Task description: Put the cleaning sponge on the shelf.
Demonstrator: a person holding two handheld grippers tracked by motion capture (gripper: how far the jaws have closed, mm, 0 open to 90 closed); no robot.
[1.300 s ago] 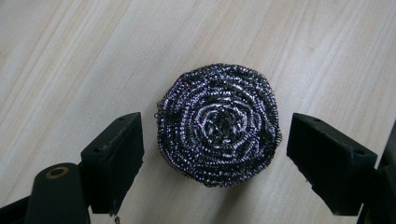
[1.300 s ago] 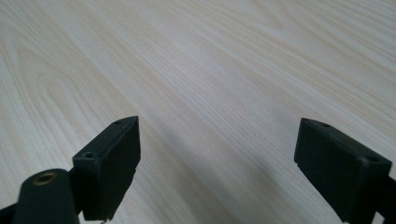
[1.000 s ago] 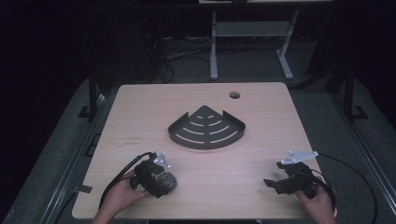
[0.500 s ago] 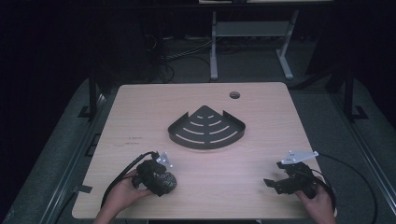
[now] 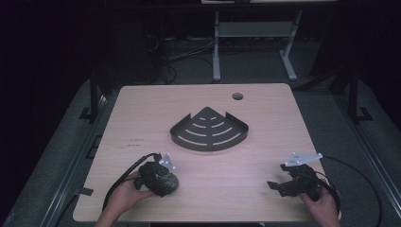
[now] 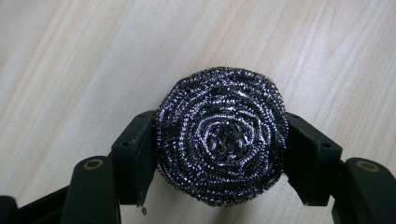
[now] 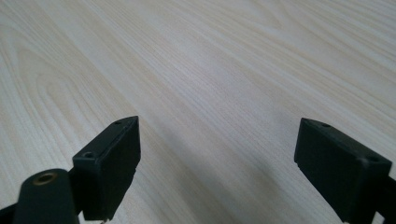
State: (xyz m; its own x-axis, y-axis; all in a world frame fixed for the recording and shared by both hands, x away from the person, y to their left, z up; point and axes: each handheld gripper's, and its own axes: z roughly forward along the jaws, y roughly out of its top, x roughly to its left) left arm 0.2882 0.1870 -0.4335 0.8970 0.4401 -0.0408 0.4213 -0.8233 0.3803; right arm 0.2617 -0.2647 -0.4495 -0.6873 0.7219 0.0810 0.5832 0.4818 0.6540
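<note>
The left gripper (image 6: 219,154) has just been closing its jaws, and now they squeeze the round steel scrubber (image 6: 220,142) at the near left of the desk (image 5: 265,189). This looks like the grab step. Next it likely needs a lift toward the black corner rack (image 5: 209,129). The right gripper (image 7: 217,163) rests with jaws wide and holding nothing.

Dark room; grey floor (image 5: 56,156); metal stand (image 5: 255,42) behind wooden table (image 5: 265,142).

Coiled metal-wire scourer (image 6: 220,140), glinting and rough, matt black plastic jaws, smooth pale wood-grain table (image 5: 156,113), matt black rack (image 5: 209,129)
</note>
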